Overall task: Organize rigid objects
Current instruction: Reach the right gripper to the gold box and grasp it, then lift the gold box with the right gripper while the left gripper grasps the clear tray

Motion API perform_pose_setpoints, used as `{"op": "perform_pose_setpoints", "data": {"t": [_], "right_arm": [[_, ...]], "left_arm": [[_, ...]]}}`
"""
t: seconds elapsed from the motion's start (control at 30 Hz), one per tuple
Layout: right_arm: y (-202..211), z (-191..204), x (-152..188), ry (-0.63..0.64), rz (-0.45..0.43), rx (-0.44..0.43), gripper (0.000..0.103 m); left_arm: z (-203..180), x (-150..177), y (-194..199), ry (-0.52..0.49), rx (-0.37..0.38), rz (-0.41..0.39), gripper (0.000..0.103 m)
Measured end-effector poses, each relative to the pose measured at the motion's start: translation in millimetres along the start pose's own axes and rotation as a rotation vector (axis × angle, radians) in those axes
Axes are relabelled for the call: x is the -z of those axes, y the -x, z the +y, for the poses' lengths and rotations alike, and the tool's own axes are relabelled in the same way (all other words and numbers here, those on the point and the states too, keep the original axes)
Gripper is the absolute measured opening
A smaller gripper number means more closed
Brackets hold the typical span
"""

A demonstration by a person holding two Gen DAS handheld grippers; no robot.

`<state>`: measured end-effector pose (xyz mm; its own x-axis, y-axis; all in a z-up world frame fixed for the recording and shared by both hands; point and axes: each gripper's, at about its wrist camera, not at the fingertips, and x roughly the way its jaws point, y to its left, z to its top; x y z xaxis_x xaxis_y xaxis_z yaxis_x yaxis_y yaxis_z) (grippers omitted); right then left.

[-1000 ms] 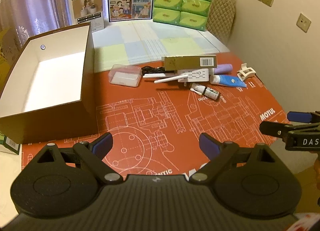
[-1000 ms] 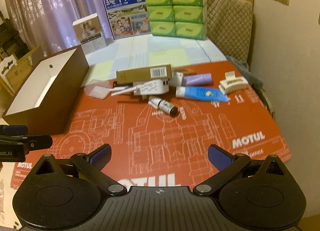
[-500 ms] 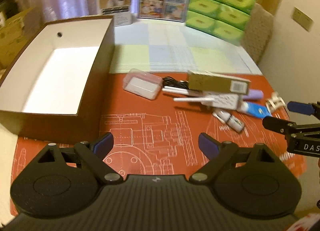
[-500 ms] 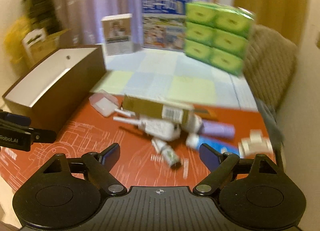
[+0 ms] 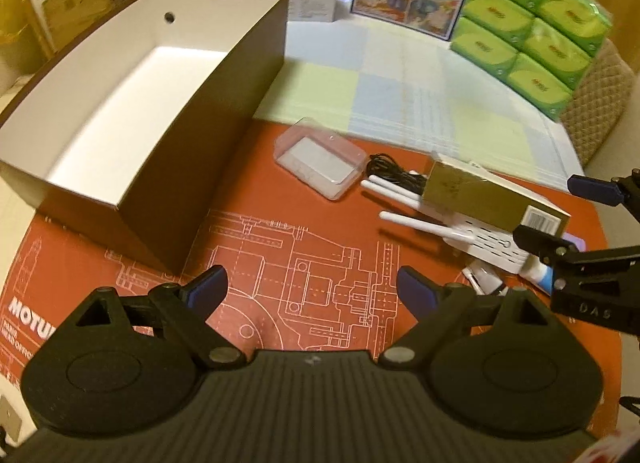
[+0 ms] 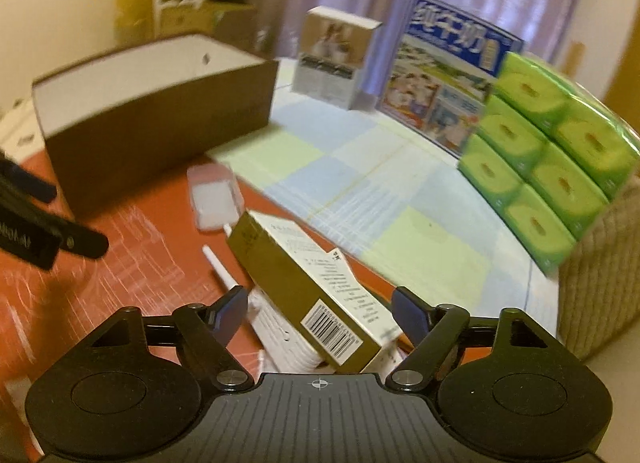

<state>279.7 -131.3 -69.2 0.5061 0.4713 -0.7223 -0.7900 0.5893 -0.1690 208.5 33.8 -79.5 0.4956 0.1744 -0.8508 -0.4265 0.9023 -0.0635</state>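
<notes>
A long gold box [image 6: 308, 295] lies on top of a white router [image 6: 288, 343] on the red mat. My right gripper [image 6: 320, 313] is open, its fingers on either side of the box's barcode end, apart from it. In the left wrist view the gold box [image 5: 488, 193], the router [image 5: 480, 241] and a clear plastic case [image 5: 322, 157] lie right of the open brown storage box [image 5: 168, 167]. My left gripper [image 5: 312, 289] is open and empty above the mat. The right gripper [image 5: 560, 215] shows at that view's right edge.
A blue tube [image 5: 540, 275] and a small bottle [image 5: 482, 277] lie by the router, with a black cable [image 5: 392, 169]. Green tissue packs [image 6: 552, 151], a milk carton [image 6: 448, 91] and a small white box [image 6: 336, 59] stand at the back. A woven chair back [image 6: 600, 275] is at right.
Both grippers moved forward and turned left. The right gripper closed in on the gold box, whose end now lies between its open fingers. The left gripper came nearer the storage box.
</notes>
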Motion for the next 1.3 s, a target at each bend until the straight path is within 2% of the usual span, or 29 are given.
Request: {"op": "perform_pose_setpoints", "data": {"t": [0.2,0.43,0.63,0.7,0.73,0.8,0.9,1.07,1.23,1.3], "right_arm": [[-3,-8,16,0.186,-0.002,-0.038,0.072],[-7,-17,46,0.354,0.026,-0.019,0.056],[-12,-11,60,0.514,-0.042,0.034,0.051],[-14,-7,64,0.581,-0.06,0.043,0.046],[-16,-6,65,0.608,-0.066,0.041,0.038],[-18,-8,68,0.621,-0.074,0.036,0.037],[-10,-17,65,0.548,-0.1,0.008,0.035],[7,-48,53,0.225,-0.087,-0.067,0.035],[24,-71,58,-0.09,-0.014,-0.156,0.035],[31,-70,61,-0.155,0.015,-0.163,0.035]], "left_arm": [[-9,4,-8,0.027,-0.027,0.031,0.089],[-15,3,-11,0.049,-0.042,0.036,0.089],[-18,4,-11,0.057,-0.064,0.046,0.089],[-19,5,-10,0.059,-0.071,0.047,0.089],[-20,5,-10,0.06,-0.075,0.047,0.089],[-21,7,-8,0.063,-0.082,0.045,0.089],[-22,10,-5,0.064,-0.092,0.039,0.089],[-27,11,-7,0.04,-0.08,0.042,0.088],[-31,7,-12,-0.024,-0.036,0.048,0.087],[-31,6,-16,-0.044,-0.018,0.052,0.087]]}}
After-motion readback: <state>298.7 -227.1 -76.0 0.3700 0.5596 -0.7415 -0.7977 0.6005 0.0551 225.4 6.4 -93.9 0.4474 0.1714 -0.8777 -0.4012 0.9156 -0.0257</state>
